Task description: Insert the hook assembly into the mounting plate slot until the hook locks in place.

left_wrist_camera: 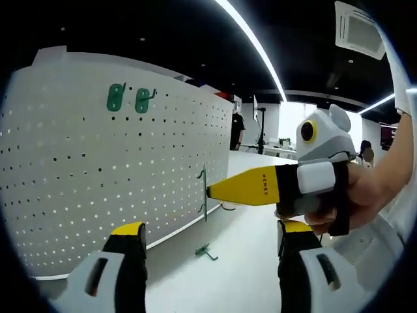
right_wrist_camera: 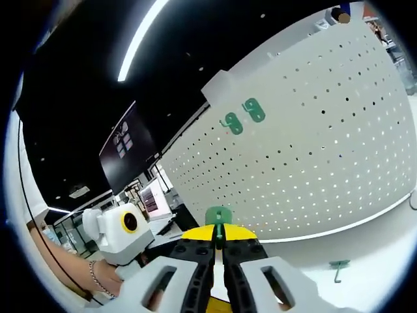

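Our left gripper (left_wrist_camera: 207, 236) hangs with jaws apart over the table (left_wrist_camera: 247, 261), where one hook (left_wrist_camera: 205, 250) lies. Our right gripper (right_wrist_camera: 219, 242) clamps another hook (right_wrist_camera: 218, 218) short of the pegboard (right_wrist_camera: 326, 137), which carries two mounted hooks (right_wrist_camera: 244, 115).

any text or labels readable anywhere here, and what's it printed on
"KENSE" or something close: small dark letters on the yellow jaw of the right tongs, seen in the left gripper view; too small to be sure of.
Wall screen in the right gripper view: pale icons or marks, too blurred to read.
White pegboard, green hooks on the pegboard and green hook held by the right tongs: no text visible.
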Demonstrator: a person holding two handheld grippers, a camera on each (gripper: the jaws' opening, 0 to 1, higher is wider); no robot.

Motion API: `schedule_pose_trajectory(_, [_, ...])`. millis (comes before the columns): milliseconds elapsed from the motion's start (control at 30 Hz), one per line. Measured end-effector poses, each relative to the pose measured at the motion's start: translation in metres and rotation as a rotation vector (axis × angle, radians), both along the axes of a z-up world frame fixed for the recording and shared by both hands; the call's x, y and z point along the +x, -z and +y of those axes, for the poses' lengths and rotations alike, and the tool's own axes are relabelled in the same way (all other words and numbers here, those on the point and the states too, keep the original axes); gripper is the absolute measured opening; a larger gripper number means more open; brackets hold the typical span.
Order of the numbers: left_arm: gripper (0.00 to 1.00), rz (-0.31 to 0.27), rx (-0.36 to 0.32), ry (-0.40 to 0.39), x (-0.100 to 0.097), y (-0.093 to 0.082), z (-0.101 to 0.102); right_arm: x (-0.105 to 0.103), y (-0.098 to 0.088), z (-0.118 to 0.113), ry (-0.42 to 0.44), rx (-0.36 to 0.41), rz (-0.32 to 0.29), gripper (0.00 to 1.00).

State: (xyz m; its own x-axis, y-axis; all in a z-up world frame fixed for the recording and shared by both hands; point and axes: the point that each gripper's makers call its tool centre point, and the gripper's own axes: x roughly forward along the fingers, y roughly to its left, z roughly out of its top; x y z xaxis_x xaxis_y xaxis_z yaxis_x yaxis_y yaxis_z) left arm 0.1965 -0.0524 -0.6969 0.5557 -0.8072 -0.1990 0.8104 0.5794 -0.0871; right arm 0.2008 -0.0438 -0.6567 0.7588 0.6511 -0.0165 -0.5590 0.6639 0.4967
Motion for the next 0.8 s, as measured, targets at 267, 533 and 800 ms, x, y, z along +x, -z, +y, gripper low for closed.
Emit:
schedule_pose_trajectory(267, [0.82, 0.002, 0.004, -0.007, 0.000, 0.001, 0.002, 0.004, -0.002, -0.011, 0.074, -0.212, -0.072, 0.00])
schedule_pose_trajectory(533, [0.80, 0.004, 0.004, -0.008, 0.000, 0.002, 0.002, 0.019, 0.001, -0.060, 0.314, -0.433, -0.106, 0.00])
schedule_pose_trajectory(800, [0.80, 0.003, 0.003, -0.006, 0.001, 0.002, 0.002, 0.021, 0.005, -0.068, 0.319, -0.423, -0.078, 0.00])
